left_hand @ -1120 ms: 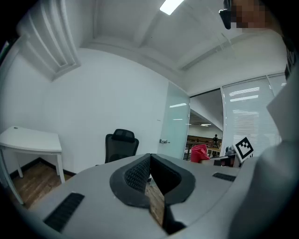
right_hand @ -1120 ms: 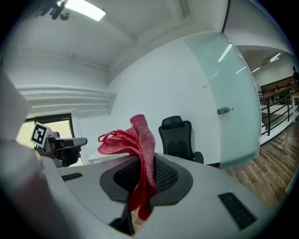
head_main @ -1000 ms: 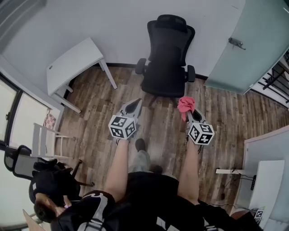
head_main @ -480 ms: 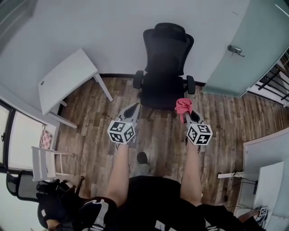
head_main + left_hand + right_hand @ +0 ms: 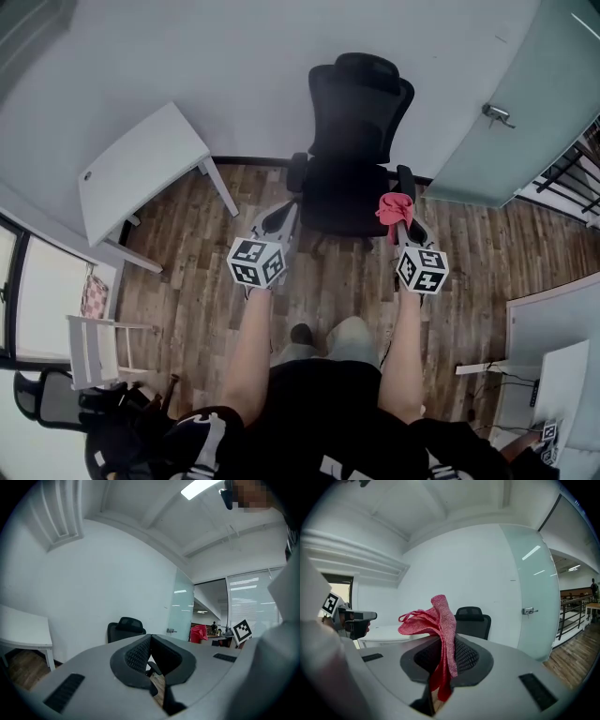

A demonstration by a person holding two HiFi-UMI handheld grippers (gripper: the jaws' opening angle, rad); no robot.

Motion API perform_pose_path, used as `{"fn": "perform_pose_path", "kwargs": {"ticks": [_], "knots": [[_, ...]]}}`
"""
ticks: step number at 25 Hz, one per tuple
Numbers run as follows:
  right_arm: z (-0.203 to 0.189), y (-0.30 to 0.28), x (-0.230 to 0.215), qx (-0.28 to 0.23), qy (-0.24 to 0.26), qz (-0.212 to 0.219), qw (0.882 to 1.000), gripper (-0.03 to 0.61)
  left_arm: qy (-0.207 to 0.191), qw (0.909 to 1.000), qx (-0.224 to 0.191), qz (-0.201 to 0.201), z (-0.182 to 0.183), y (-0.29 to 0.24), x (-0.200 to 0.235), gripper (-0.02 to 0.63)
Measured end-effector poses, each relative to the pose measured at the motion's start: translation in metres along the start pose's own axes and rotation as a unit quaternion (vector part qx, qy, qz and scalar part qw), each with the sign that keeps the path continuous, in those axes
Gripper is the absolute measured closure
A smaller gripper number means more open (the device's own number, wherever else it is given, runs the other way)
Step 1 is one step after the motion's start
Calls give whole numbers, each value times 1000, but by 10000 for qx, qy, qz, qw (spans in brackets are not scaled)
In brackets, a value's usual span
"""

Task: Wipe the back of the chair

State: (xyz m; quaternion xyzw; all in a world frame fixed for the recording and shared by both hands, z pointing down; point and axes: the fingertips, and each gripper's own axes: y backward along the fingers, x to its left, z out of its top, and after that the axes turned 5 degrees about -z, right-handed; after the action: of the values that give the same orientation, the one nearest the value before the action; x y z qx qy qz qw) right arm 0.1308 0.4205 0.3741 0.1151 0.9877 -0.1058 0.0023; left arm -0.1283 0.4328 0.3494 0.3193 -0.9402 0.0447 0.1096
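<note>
From the head view, the chair (image 5: 356, 141) stands against the wall with its seat turned toward the person, and both arms are held out in front of it. The left hand-held gripper (image 5: 284, 216) hangs near the seat's left front corner. The right hand-held gripper (image 5: 401, 223) is by the right armrest, with a red cloth (image 5: 391, 207) bunched at its tip. Neither touches the chair, as far as I can tell, so the wiping looks not yet begun.

In the left gripper view, the jaws are pressed together with nothing between them. The chair (image 5: 125, 629) shows beyond them against the wall, and the cloth (image 5: 198, 632) is off to the right.

In the right gripper view, the jaws are clamped on the cloth (image 5: 441, 623), which sticks up in a loose fold with a tail hanging down between them. The chair's back (image 5: 472, 619) is straight ahead, apart from the cloth.

I'd judge the cloth soft and light, a knit that will flop and drag, so a deep pinch like this one suits it. The chair will likely roll or swivel under a push. Its back looks like mesh on a stiff frame and may give a little. The free left gripper would do well to steady an armrest or the frame edge.
</note>
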Motion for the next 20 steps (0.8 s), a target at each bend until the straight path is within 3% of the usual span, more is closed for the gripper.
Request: {"fn": "perform_pose_path", "kwargs": {"ticks": [10,20], "knots": [[9,-48,5,-93,-126,-56,9999,508,11,9999,128,-50,-5,-34,39,589],[15,-112,-24,-126,-235,-51,9996,508,-39,9995,269,-149,-9,-104,59,589]]}}
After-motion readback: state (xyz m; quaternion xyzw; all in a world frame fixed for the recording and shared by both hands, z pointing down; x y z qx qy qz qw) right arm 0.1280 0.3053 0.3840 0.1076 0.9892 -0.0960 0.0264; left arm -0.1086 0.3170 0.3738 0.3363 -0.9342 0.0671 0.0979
